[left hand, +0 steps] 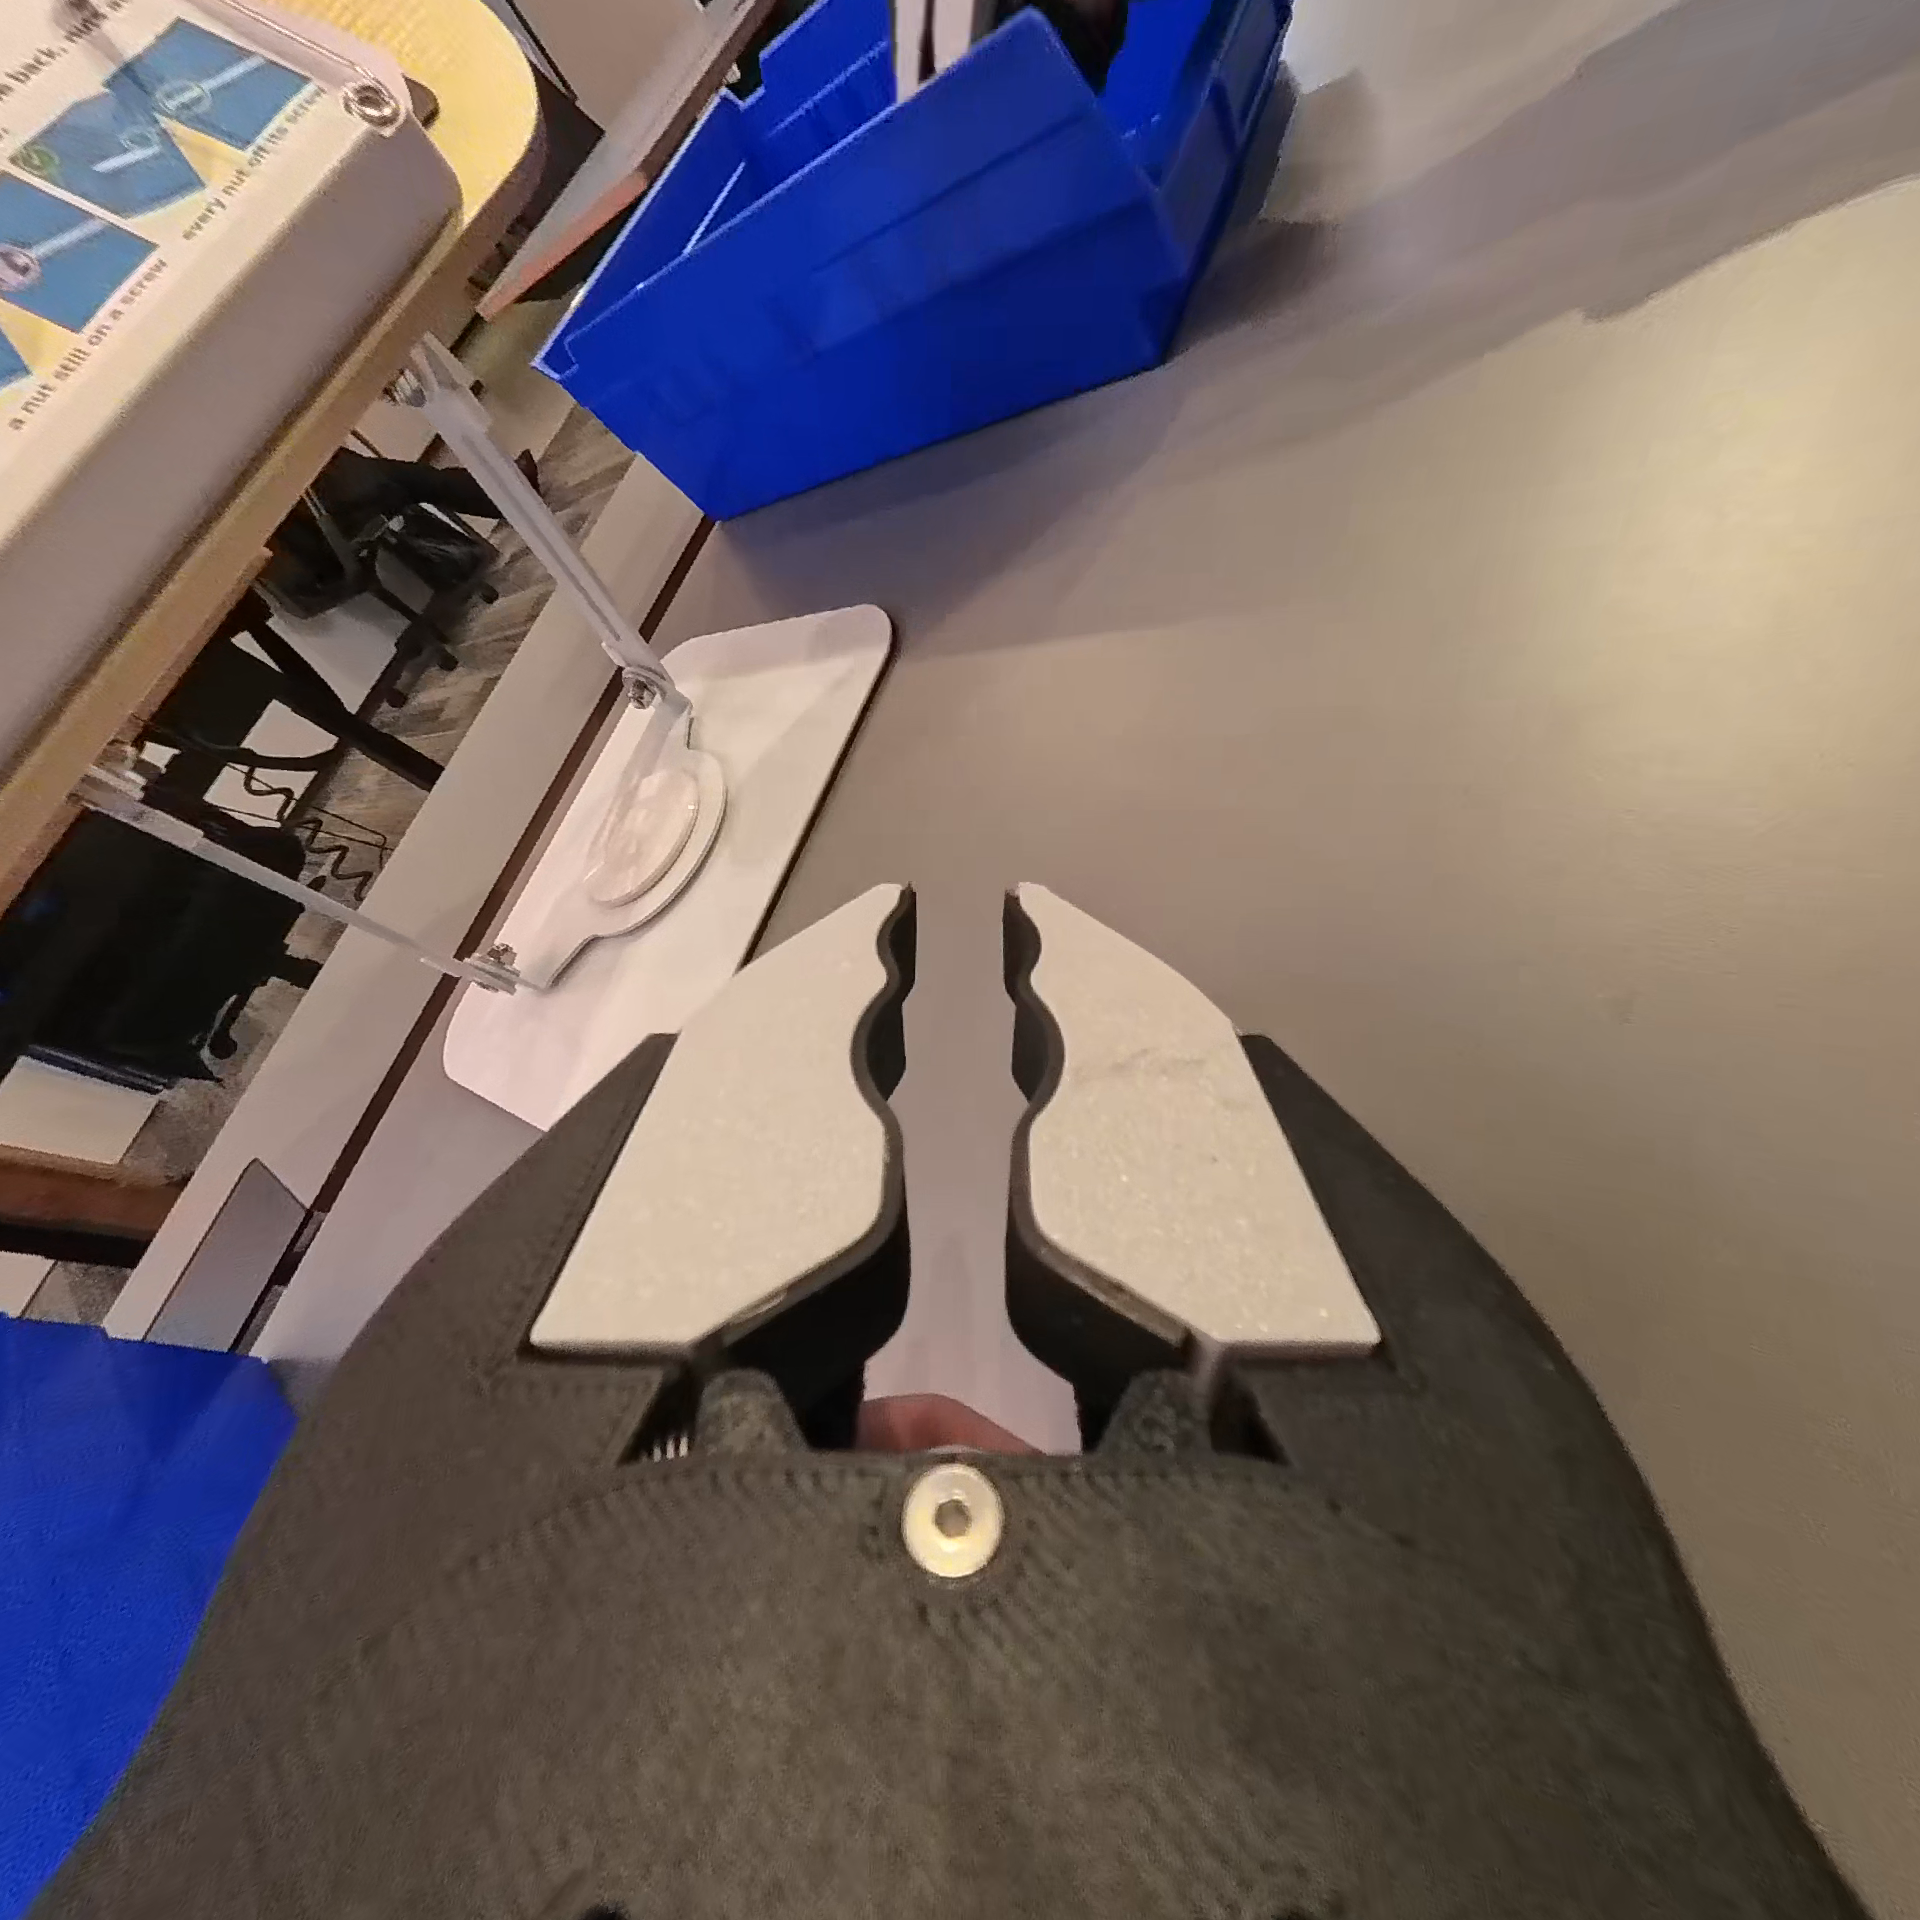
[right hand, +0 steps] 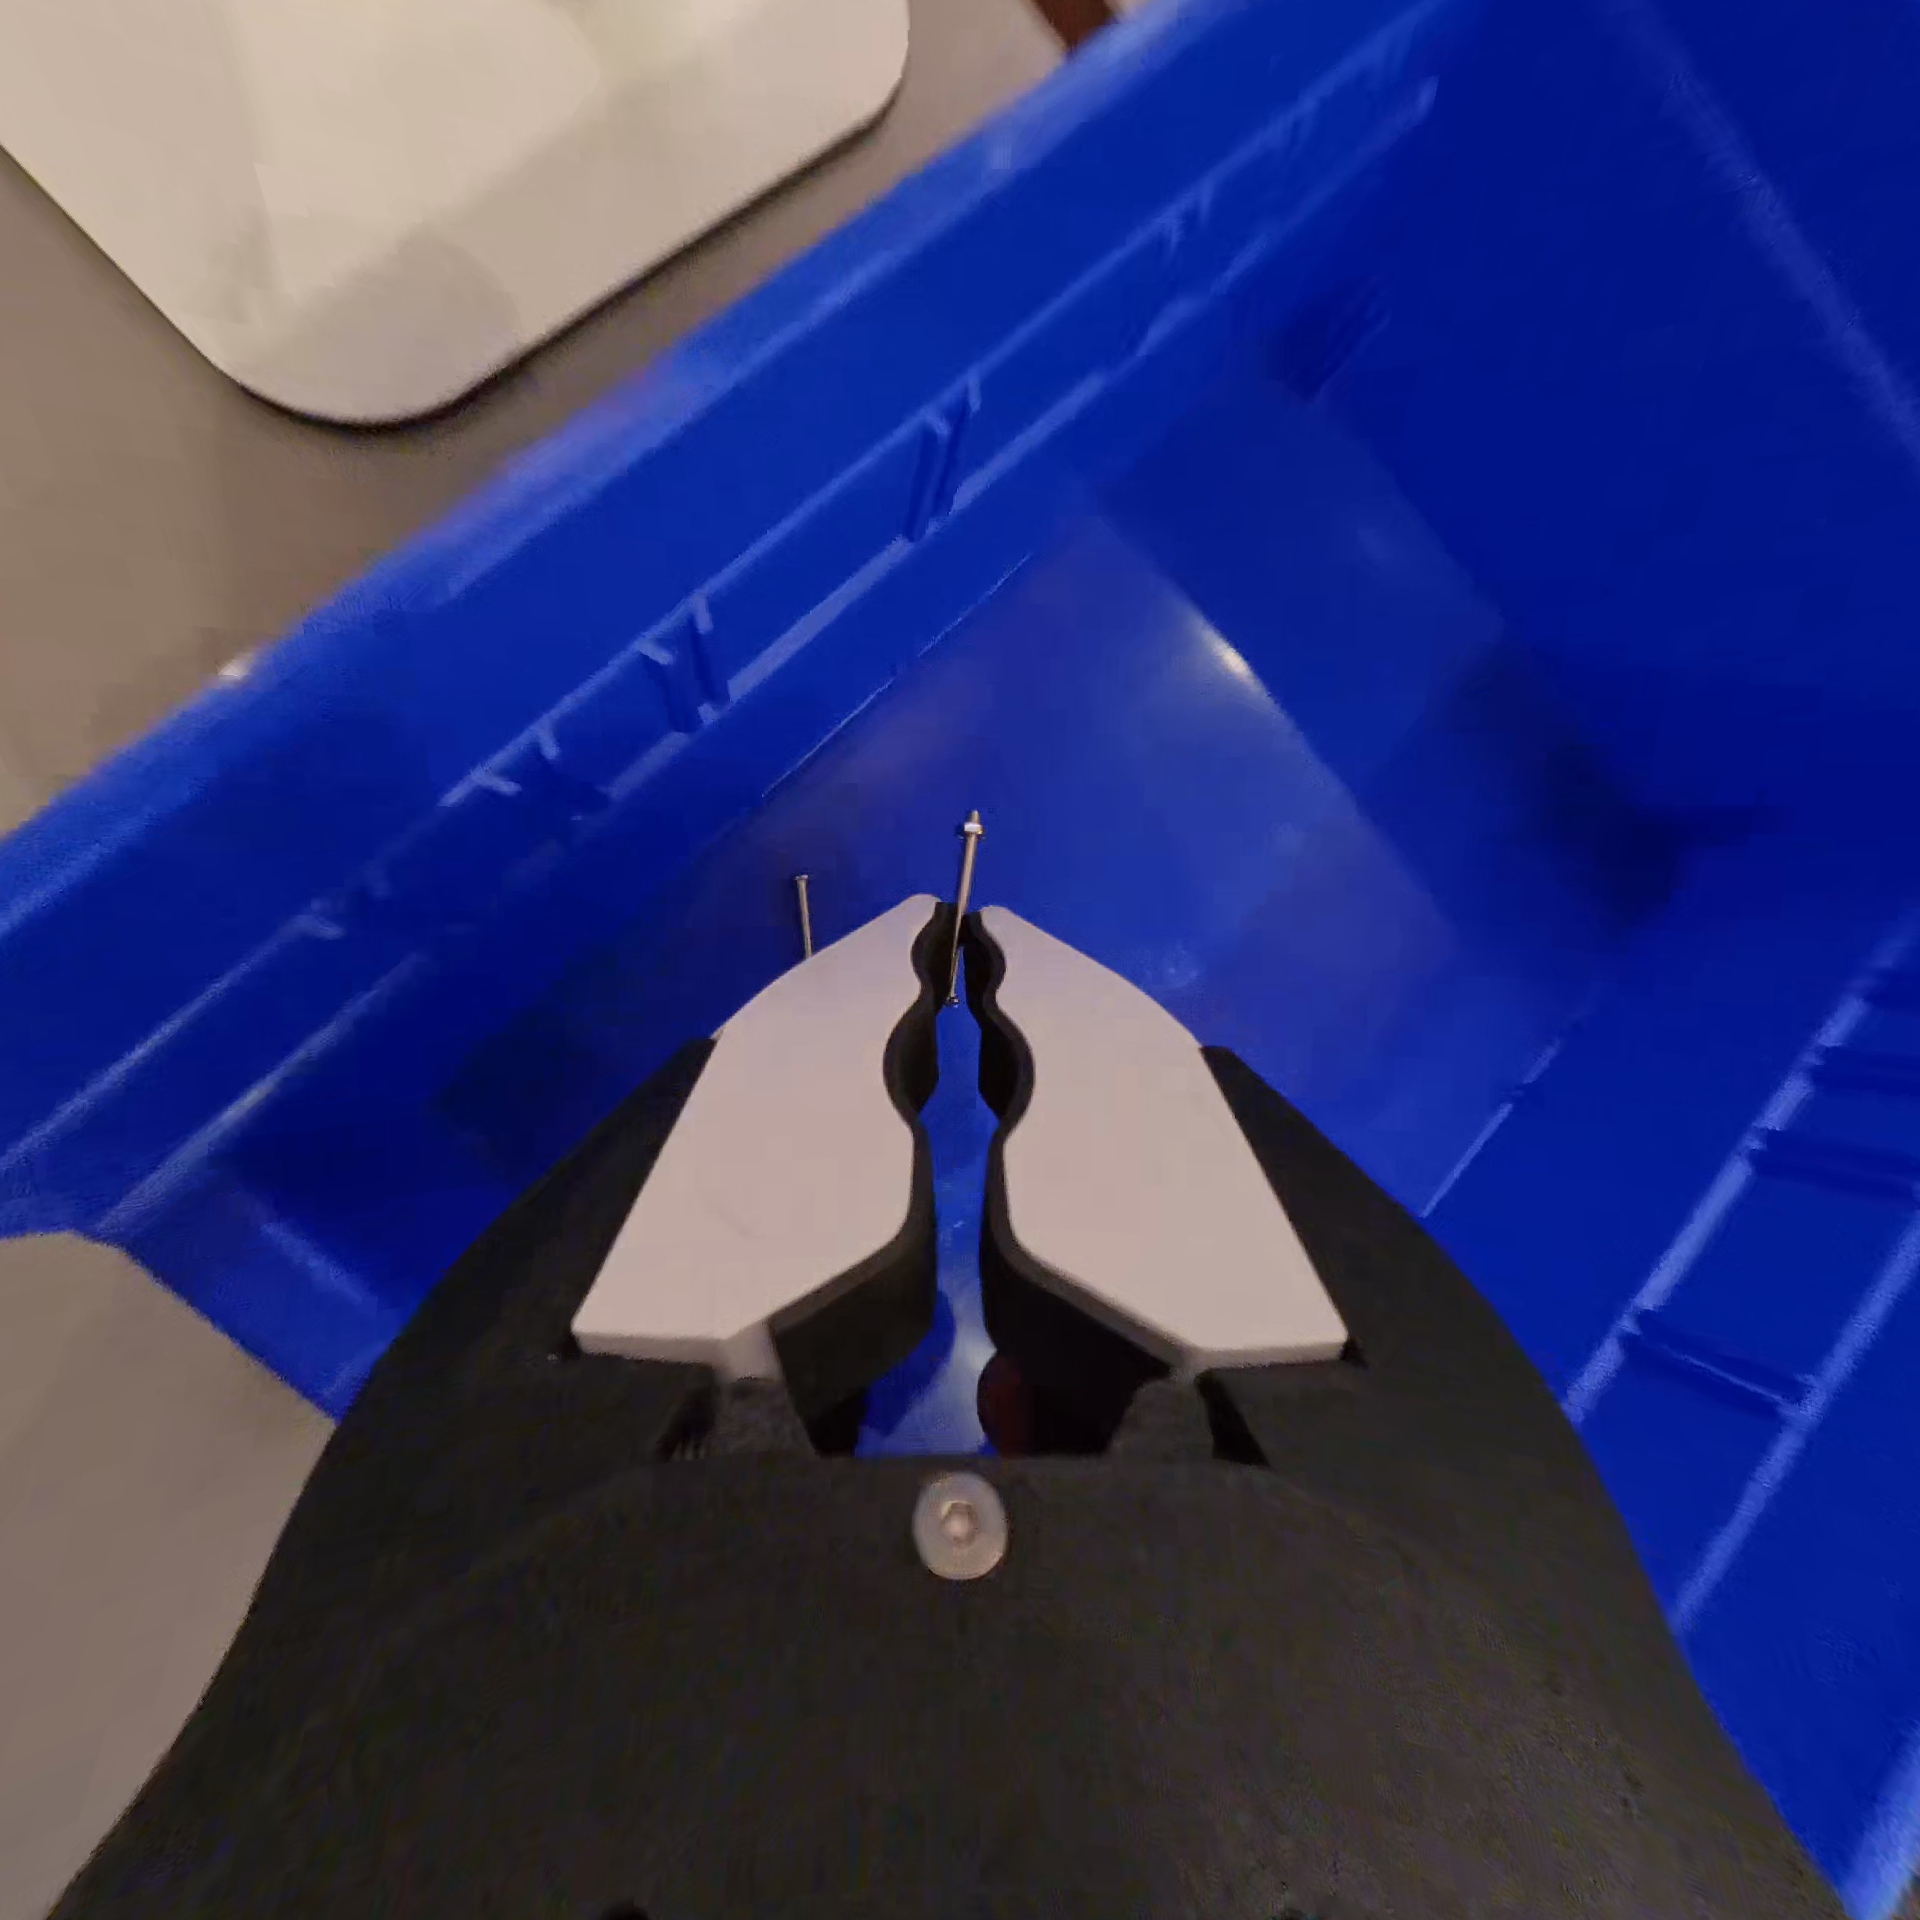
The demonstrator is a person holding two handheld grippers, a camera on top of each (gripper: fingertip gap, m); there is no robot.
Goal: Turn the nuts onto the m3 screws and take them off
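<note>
My right gripper has its jaws pinched together on a thin screw, which sticks out past the tips and tilts a little to the right. A small nut sits near the screw's far end. A second screw shows just to the left, partly hidden behind my left-hand fingertip; I cannot tell whether it stands or lies on the floor of the bin. All of this hangs inside a blue bin, whose ribbed wall runs across the view behind the tips. Beyond that wall I see grey tabletop and a white mat with rounded corners.

My left gripper has its jaws parted with a clear gap and nothing between them, held over the grey table. To the left of the tips lies a white mat, and on it rests the clear foot of a stand that carries an instruction board. Farther off stand several blue bins near the table's edge.
</note>
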